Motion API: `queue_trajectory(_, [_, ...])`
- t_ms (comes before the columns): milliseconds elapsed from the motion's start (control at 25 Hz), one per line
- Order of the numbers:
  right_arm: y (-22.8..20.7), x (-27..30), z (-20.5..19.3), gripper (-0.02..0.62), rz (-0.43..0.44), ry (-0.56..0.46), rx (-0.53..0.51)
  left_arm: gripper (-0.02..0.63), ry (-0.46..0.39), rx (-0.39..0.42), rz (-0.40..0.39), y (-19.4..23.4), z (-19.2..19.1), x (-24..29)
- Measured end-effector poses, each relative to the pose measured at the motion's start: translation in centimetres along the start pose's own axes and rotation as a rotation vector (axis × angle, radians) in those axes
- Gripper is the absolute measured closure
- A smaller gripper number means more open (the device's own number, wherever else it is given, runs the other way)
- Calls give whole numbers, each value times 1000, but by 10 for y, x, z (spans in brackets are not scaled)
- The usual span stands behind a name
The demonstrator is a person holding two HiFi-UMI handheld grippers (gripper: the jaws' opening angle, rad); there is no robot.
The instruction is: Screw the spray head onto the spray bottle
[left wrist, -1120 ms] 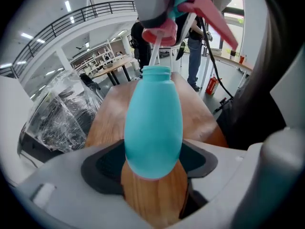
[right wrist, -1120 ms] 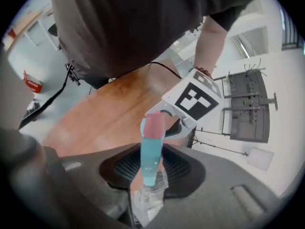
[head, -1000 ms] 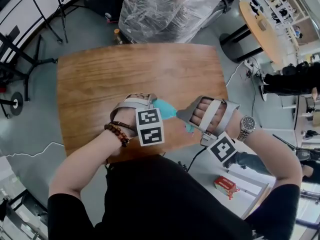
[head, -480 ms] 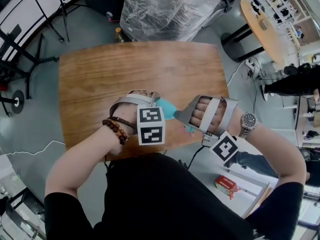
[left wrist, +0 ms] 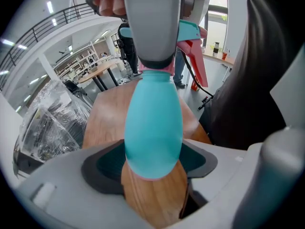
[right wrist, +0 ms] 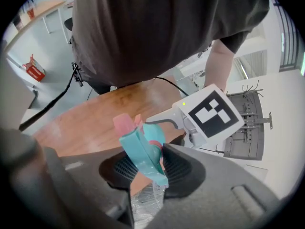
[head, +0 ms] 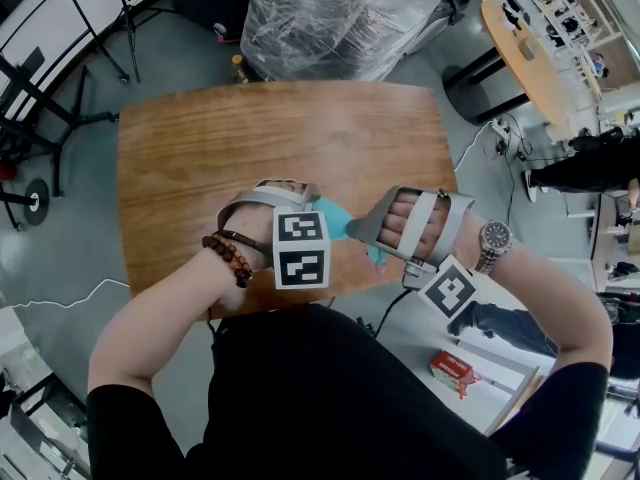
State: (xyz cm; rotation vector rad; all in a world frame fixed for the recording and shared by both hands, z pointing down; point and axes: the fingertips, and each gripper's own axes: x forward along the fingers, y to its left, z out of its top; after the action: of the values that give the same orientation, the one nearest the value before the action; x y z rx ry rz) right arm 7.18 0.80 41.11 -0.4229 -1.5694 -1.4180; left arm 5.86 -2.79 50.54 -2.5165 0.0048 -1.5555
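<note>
Held up over table (head: pixel 250 138) near its front edge, not resting on it. Clamping bottle (left wrist: pixel 153 123) across its fat belly with left gripper (left wrist: pixel 152 163), opened wide to fit, likely to stop the body turning. Pinching spray head (right wrist: pixel 142 151) in right gripper (right wrist: pixel 148 168) at roughly half opening, seated on bottle's neck, probably for twisting the threads on. Looks smooth, teal, egg-shaped, with pink collar (left wrist: pixel 155 70) at the neck. Same teal on head, plus pink-red trigger (left wrist: pixel 198 63). Can't tell how far screwed down.
</note>
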Motion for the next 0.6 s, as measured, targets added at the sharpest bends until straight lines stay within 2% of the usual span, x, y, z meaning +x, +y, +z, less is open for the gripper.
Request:
queue_trajectory(200, [-1,-1,1,474,19,-17,63,233,11,10,38,2,1,0])
queue_trajectory(400, [2,2,-8,472,107,-23,328,233,21,-24,61,4,-1,0])
queue_trajectory(600, [4,5,-9,471,196,-34,556,233,35,-23,61,3,-1,3])
